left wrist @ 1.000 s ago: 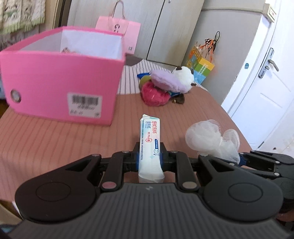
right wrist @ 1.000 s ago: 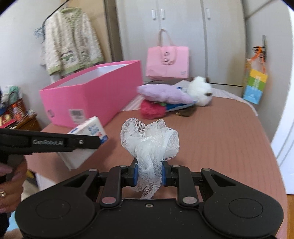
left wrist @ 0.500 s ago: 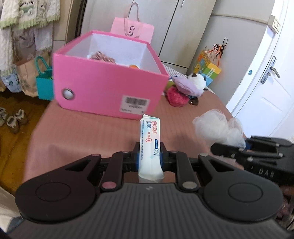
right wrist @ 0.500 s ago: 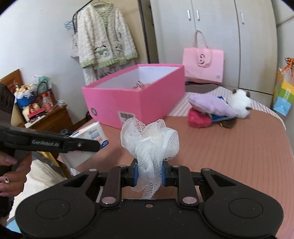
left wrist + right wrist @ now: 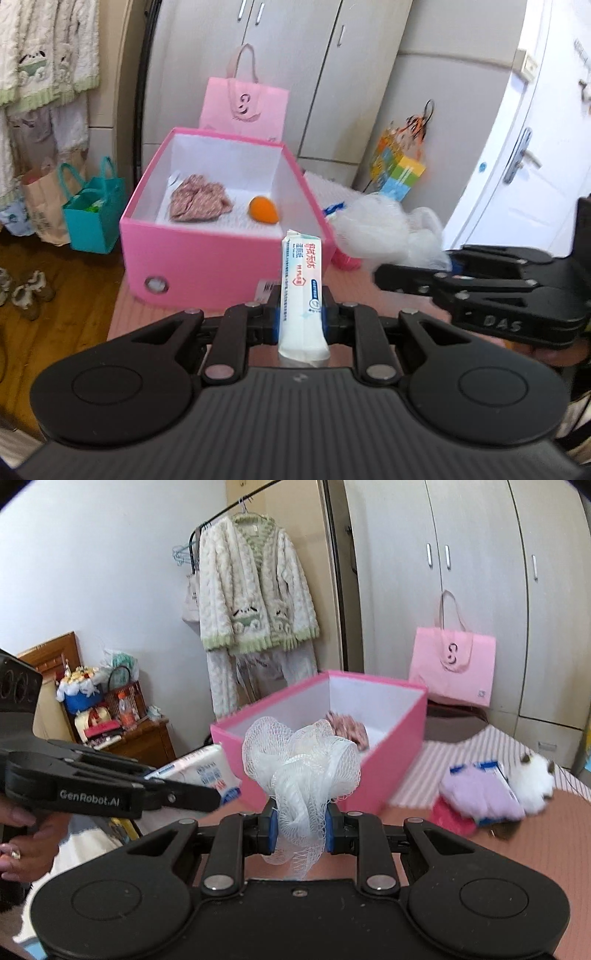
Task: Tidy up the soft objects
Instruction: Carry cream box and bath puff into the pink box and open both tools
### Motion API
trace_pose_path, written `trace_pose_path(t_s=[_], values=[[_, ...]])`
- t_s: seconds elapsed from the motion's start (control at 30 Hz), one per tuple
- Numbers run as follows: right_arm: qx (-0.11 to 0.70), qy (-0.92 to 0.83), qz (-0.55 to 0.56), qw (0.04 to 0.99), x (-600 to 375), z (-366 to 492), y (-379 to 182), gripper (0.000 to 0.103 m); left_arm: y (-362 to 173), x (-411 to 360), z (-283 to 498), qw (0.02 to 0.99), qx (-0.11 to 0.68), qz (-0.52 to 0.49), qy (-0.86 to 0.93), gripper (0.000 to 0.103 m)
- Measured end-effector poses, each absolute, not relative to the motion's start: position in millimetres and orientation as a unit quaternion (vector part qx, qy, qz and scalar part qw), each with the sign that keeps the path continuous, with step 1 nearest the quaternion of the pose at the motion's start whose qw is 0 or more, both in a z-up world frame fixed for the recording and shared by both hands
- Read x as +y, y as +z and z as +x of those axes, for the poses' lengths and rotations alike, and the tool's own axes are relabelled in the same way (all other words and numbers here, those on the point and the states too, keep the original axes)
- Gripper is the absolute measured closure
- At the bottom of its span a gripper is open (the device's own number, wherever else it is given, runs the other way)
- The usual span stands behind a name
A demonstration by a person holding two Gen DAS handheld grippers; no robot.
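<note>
Above the desk (image 5: 155, 314), the left gripper (image 5: 300, 317) has its jaws clamped on a tissue pack (image 5: 301, 291), the right gripper (image 5: 298, 829) on a mesh sponge (image 5: 301, 764), near the pink box (image 5: 207, 258).

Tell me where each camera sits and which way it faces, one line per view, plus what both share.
Left wrist: on the left gripper, angled down at the tissue pack and into the pink box; right gripper at right.
Right wrist: on the right gripper, facing the mesh pouf; left gripper and a hand at left.
Shared: box, pack, pouf.
</note>
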State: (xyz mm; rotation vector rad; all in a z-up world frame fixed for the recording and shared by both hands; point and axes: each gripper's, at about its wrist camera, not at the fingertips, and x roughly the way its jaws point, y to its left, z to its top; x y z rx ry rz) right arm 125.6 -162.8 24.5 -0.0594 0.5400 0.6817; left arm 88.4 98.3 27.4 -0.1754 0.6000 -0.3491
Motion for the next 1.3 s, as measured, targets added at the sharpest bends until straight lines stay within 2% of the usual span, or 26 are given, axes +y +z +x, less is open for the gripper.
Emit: trace_pose_path(t_s=[0.37,0.7,1.17,1.27,1.3], values=[[0.249,0.332,-0.045,0.909,-130,196,34,0.076,47,106,164,0.947,0.260,-0.086,-0.170,0.086],[0.279,0.303,-0.069,0.908,-106,297,17,0.075,38,107,264,0.939,0.300,-0.059,-0.155,0.086],[0.346,0.292,-0.109,0.885,-83,356,-15,0.074,15,96,336,0.909,0.390,-0.033,-0.140,0.086],[0.342,0.287,-0.135,0.885,-78,360,-13,0.069,13,98,339,0.910,0.391,-0.040,-0.132,0.084],[0.340,0.288,-0.143,0.884,-76,361,-13,0.067,13,99,339,0.912,0.388,-0.045,-0.127,0.077]])
